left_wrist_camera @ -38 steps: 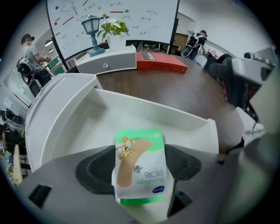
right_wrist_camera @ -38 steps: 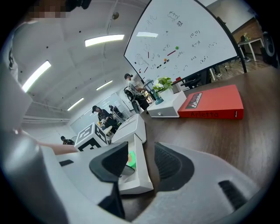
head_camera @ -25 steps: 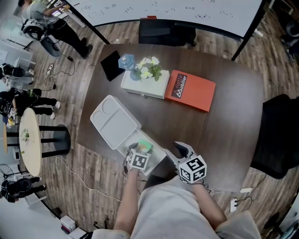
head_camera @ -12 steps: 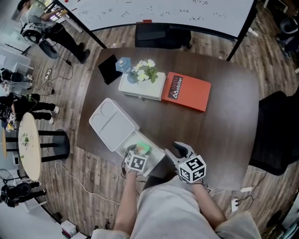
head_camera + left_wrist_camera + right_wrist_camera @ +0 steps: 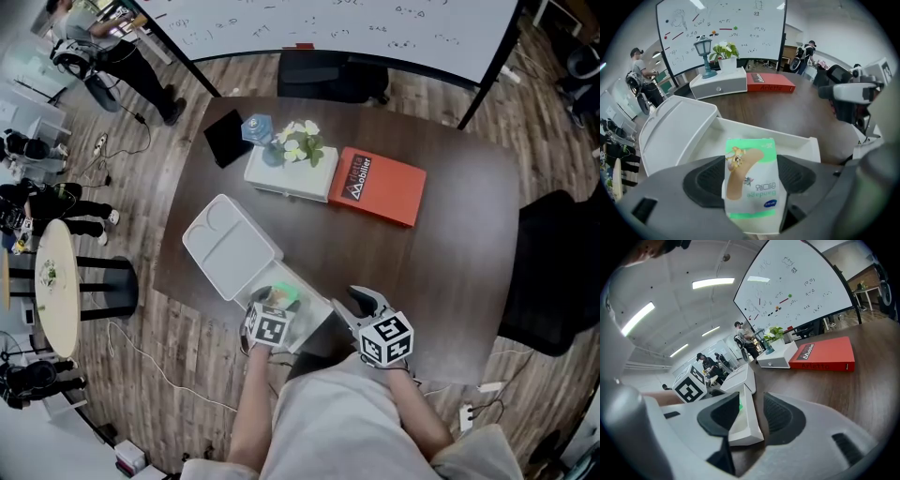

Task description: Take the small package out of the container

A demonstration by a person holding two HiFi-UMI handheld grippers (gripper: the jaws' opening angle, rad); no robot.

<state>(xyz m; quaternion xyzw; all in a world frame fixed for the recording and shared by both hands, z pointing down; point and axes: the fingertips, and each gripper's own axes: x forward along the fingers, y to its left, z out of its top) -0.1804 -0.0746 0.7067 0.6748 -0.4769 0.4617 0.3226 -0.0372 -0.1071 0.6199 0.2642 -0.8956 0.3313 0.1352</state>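
Pinching the small package (image 5: 751, 180) between its pads, the left gripper (image 5: 277, 305) has its fingers (image 5: 701, 180) closed on it. The pack stands upright with its printed bandage face to the camera, over the near end of the white container (image 5: 761, 136). Held by its lower part, it leaves the top free, which should let it lift straight out without tipping. Whether its bottom edge is already clear of the container I cannot tell. The hinged lid (image 5: 675, 124) lies thrown back on the bench (image 5: 797, 110), so the opening is unobstructed. The right gripper (image 5: 752, 413) straddles the container's near wall. Its fingers (image 5: 783, 416) have just been closing, yet a sliver of gap shows beside one pad, so they are not clamped. They are probably placed there to stop the light container rising with the pack. The removal looks nearly done.
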